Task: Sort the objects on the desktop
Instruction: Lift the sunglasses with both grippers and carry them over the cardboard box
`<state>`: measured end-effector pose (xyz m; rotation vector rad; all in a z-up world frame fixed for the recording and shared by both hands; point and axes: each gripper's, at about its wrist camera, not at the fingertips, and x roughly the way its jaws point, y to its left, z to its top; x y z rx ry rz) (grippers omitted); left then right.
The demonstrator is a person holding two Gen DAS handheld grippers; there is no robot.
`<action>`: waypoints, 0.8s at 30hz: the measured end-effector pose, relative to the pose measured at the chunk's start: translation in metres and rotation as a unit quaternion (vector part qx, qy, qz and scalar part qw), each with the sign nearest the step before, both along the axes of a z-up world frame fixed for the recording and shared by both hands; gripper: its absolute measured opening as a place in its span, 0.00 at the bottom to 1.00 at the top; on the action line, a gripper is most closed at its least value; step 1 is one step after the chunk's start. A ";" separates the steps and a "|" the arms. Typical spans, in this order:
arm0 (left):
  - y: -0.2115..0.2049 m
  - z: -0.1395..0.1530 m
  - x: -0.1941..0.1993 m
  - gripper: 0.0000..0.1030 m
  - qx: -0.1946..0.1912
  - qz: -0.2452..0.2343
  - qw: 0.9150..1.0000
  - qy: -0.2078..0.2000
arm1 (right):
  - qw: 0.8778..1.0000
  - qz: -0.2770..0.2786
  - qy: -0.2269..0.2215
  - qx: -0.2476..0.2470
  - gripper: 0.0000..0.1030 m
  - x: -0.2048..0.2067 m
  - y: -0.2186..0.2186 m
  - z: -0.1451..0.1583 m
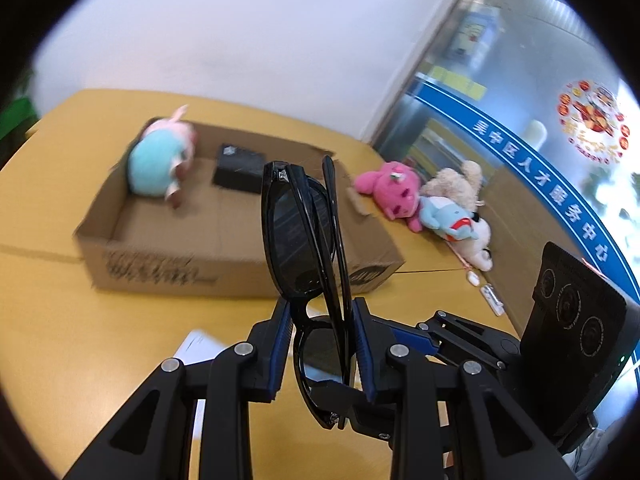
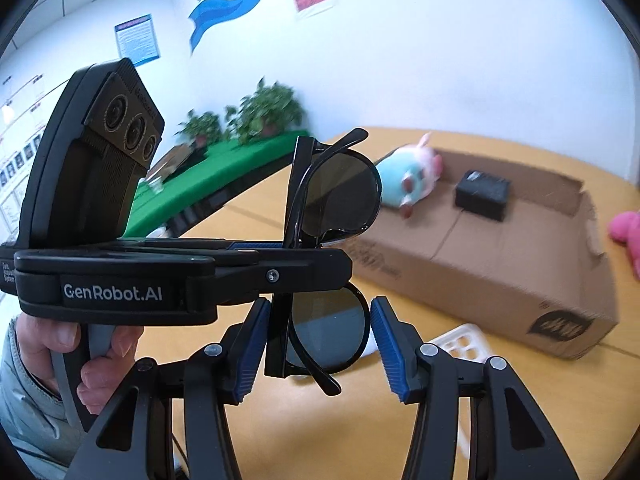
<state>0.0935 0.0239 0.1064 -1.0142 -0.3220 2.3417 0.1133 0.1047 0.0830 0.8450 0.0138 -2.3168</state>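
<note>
My left gripper is shut on folded black sunglasses and holds them upright above the yellow table. In the right wrist view the left gripper crosses from the left with the sunglasses in it. My right gripper is open, its blue pads on either side of the lower lens without touching. A cardboard box lies beyond, holding a teal-and-pink plush and a small black box.
A pink plush, a beige plush and a light-blue plush lie right of the box by a glass wall. A white tray lies before the box. A green table with plants stands behind.
</note>
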 end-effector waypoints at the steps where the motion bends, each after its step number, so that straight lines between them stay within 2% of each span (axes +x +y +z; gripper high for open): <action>1: 0.004 0.002 -0.005 0.27 -0.001 -0.009 1.000 0.002 | 1.000 -0.009 0.004 0.000 0.49 -0.001 0.004 0.003; 11: 0.051 0.035 -0.081 0.27 -0.005 -0.085 0.996 0.029 | 0.996 -0.090 0.028 -0.006 0.49 -0.055 0.051 0.035; 18: 0.078 0.059 -0.137 0.27 -0.019 -0.109 0.993 0.047 | 0.992 -0.116 0.044 -0.003 0.49 -0.115 0.078 0.059; 24: 0.095 0.066 -0.186 0.27 -0.018 -0.118 0.992 0.045 | 0.990 -0.130 0.051 -0.003 0.49 -0.166 0.096 0.069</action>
